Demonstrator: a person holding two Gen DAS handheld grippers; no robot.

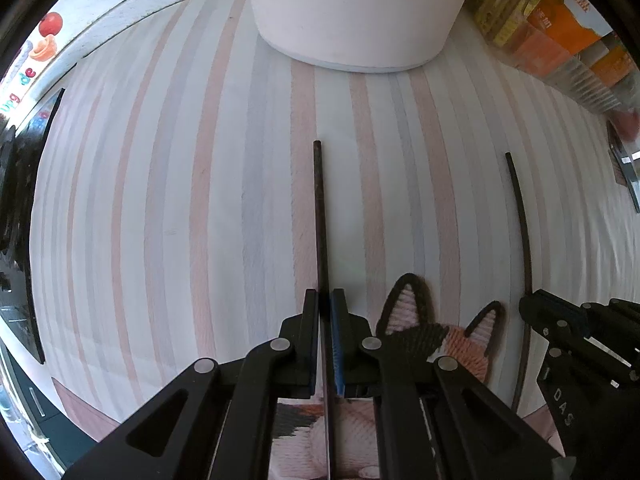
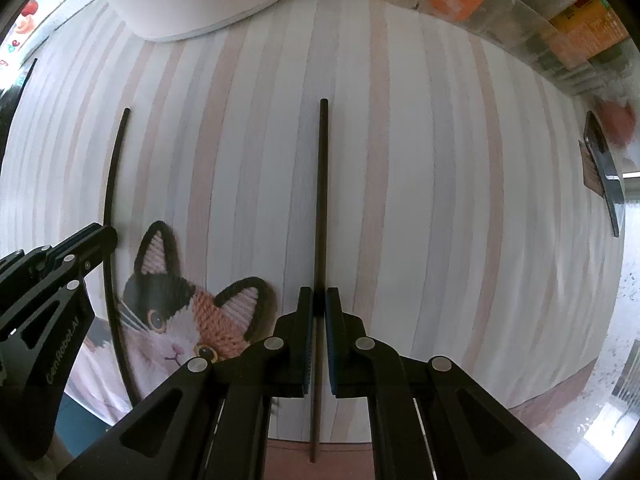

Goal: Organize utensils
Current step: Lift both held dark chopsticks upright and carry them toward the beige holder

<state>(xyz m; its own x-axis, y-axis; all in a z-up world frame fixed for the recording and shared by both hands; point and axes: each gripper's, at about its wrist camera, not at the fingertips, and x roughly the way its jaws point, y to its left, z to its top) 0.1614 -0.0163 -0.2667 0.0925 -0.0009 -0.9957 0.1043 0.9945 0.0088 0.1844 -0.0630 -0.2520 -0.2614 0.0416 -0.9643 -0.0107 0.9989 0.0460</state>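
Observation:
Two thin dark chopsticks are held over a striped cloth. My left gripper (image 1: pixel 325 298) is shut on one chopstick (image 1: pixel 320 216), which runs straight ahead from its pads. My right gripper (image 2: pixel 319 296) is shut on the other chopstick (image 2: pixel 321 184), also pointing straight ahead. In the left wrist view the right gripper (image 1: pixel 534 304) shows at the right edge with its chopstick (image 1: pixel 522 216). In the right wrist view the left gripper (image 2: pixel 106 236) shows at the left with its chopstick (image 2: pixel 110 184). The two sticks lie roughly parallel, apart.
A large white round container (image 1: pixel 356 12) stands ahead on the striped cloth (image 1: pixel 180 200). A cat-face patch (image 2: pixel 180 312) lies between the grippers. Orange packages (image 1: pixel 560 24) line the far right. A dark flat object (image 2: pixel 604 172) lies at the right edge.

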